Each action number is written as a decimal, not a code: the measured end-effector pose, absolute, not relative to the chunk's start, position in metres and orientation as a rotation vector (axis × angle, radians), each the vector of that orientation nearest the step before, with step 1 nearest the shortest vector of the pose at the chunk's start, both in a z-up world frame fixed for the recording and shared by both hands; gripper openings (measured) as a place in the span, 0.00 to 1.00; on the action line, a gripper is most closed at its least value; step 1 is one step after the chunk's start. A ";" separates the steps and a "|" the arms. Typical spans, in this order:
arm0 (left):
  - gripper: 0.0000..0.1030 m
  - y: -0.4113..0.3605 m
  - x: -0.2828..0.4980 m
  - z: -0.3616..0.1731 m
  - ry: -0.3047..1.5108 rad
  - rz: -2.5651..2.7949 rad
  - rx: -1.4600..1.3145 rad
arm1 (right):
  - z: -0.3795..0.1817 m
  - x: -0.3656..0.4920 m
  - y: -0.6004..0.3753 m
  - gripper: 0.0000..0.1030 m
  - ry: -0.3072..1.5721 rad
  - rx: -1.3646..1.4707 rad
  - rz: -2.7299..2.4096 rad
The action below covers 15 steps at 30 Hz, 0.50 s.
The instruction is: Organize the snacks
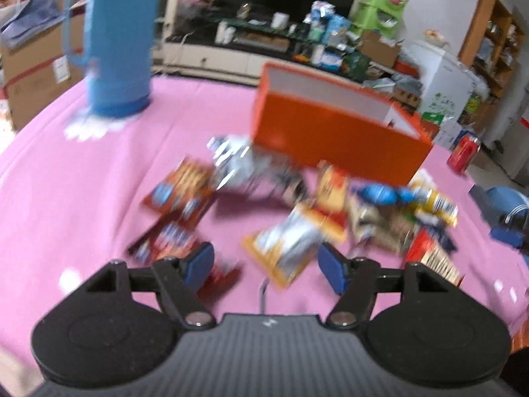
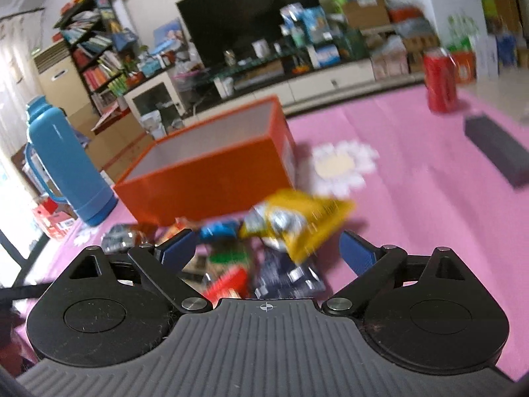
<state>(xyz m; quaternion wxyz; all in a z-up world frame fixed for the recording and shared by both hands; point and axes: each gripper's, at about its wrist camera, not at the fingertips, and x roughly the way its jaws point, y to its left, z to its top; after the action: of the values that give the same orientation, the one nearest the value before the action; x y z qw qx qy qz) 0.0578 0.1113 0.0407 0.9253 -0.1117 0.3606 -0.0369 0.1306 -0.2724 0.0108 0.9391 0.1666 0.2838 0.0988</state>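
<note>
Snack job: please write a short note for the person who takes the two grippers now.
Left gripper: open, holds nothing, above the snack packets.
Right gripper: open, nothing pressed between its pads; a yellow packet lies just ahead.
Orange box: open on the pink tablecloth, behind the pile; what shows of its inside has no snacks.
Done: nothing visibly packed.
Left: probably move all the packets into the box.

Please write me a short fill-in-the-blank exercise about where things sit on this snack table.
1. The snack packets lie on a ____ tablecloth.
2. The open box behind the packets is ____ on the outside.
3. The tall blue thermos stands on the box's ____ side in the right wrist view.
4. The red can stands ____ on the table.

Missing words: pink; orange; left; upright
</note>
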 end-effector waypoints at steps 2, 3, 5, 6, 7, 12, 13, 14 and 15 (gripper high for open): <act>0.66 0.116 0.051 0.034 0.753 -0.042 -0.206 | 0.007 0.129 -0.280 0.82 0.584 0.342 0.180; 0.66 0.117 0.050 0.033 0.756 -0.005 -0.180 | 0.007 0.128 -0.283 0.82 0.577 0.343 0.168; 0.66 0.122 0.052 0.034 0.736 0.070 -0.131 | 0.007 0.130 -0.288 0.82 0.568 0.359 0.158; 0.67 0.123 0.050 0.034 0.726 0.095 -0.114 | 0.007 0.132 -0.289 0.82 0.571 0.367 0.161; 0.68 0.126 0.052 0.035 0.725 0.114 -0.110 | 0.006 0.135 -0.289 0.82 0.577 0.373 0.167; 0.68 0.144 0.058 0.023 0.794 0.091 -0.235 | 0.010 0.145 -0.271 0.82 0.591 0.317 0.191; 0.68 0.146 0.059 0.021 0.803 0.071 -0.261 | 0.011 0.147 -0.268 0.82 0.593 0.308 0.192; 0.68 0.145 0.061 0.019 0.813 0.051 -0.278 | 0.011 0.148 -0.266 0.82 0.596 0.303 0.193; 0.68 0.143 0.063 0.018 0.824 0.046 -0.286 | 0.011 0.149 -0.266 0.82 0.599 0.304 0.194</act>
<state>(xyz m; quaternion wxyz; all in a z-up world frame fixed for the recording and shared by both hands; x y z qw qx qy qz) 0.0625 0.1426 0.0182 0.9062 -0.1384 0.3989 0.0222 0.1491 -0.2657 0.0112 0.9395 0.1487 0.2936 0.0951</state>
